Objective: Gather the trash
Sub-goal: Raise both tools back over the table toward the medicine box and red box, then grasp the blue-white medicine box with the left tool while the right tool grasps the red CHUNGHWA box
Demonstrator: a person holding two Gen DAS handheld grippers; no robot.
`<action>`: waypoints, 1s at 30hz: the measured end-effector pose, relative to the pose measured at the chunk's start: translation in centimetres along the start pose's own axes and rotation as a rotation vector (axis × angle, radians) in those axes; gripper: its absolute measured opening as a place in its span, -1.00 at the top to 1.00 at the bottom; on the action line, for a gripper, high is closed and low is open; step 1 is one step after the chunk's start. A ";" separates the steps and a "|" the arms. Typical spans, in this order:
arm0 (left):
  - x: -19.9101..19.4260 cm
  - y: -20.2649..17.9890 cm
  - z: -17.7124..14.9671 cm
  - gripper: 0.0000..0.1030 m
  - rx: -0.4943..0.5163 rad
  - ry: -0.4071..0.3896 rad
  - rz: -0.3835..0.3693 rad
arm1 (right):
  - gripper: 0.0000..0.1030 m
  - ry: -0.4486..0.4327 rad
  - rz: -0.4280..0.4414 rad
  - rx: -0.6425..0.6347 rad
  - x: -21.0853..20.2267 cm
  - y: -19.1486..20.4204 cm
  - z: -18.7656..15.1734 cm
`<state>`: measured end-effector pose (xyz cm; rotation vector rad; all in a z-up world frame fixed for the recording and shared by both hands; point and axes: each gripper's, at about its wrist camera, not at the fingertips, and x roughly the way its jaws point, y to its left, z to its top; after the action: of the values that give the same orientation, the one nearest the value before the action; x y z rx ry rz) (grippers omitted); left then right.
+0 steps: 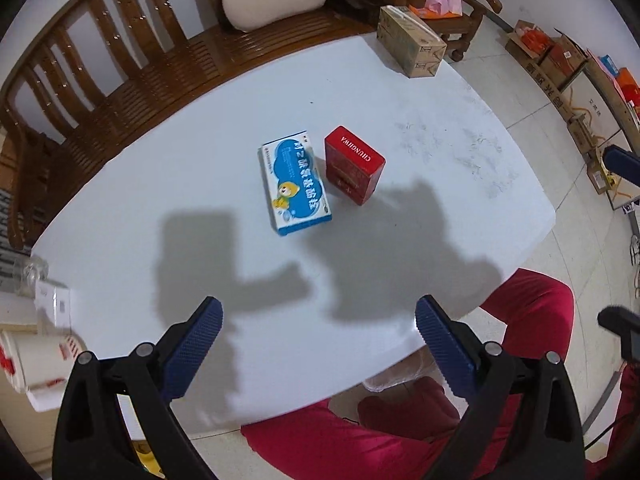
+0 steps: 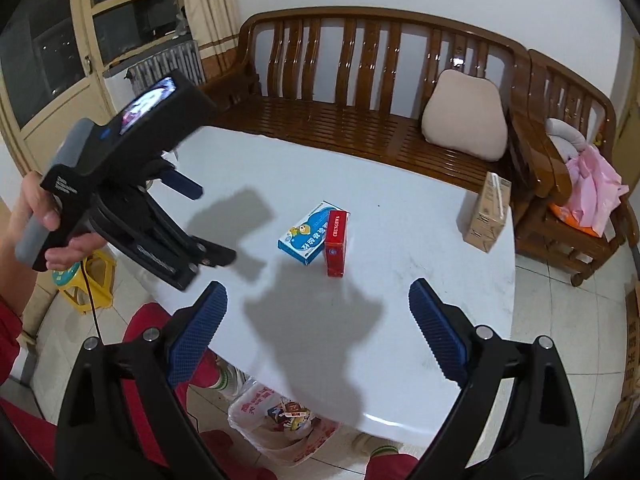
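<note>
Both grippers, left (image 1: 318,330) and right (image 2: 318,312), hang over the near edge of the white table (image 1: 460,152) with jaws wide apart and nothing between them. The blue box (image 1: 294,186) and red box (image 1: 354,164) sit side by side mid-table with loads of bare room around. Only the right view catches the plastic trash bag (image 2: 276,428) under the table edge with wrappers inside.

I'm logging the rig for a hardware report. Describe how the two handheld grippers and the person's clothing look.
Each gripper has black plastic linkage arms with silver rivets and two flat fingers faced in dark blue, dimpled rubber. The right wrist view shows the left gripper whole: a black body with a grey handle, small white lettering, a lit screen on top and a thin black cable hanging below. The person wears red trousers.
</note>
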<state>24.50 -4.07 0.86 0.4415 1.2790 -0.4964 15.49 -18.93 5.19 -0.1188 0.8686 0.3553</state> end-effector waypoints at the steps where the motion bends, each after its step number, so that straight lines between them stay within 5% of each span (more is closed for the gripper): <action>1: 0.5 0.1 0.4 -0.84 0.001 0.005 -0.003 | -0.75 0.008 0.005 -0.002 0.6 -0.2 0.1; 18: 8.5 2.4 5.0 -0.84 -0.042 0.085 -0.053 | -0.75 0.099 0.029 0.019 8.5 -2.6 0.6; 30: 13.7 3.6 7.1 -0.84 -0.064 0.115 0.017 | -0.75 0.084 -0.019 -0.034 14.3 -2.8 -0.2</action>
<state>35.05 -6.64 -10.69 0.4319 1.3968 -0.4199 24.78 -17.94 -5.99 -0.1742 0.9438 0.3498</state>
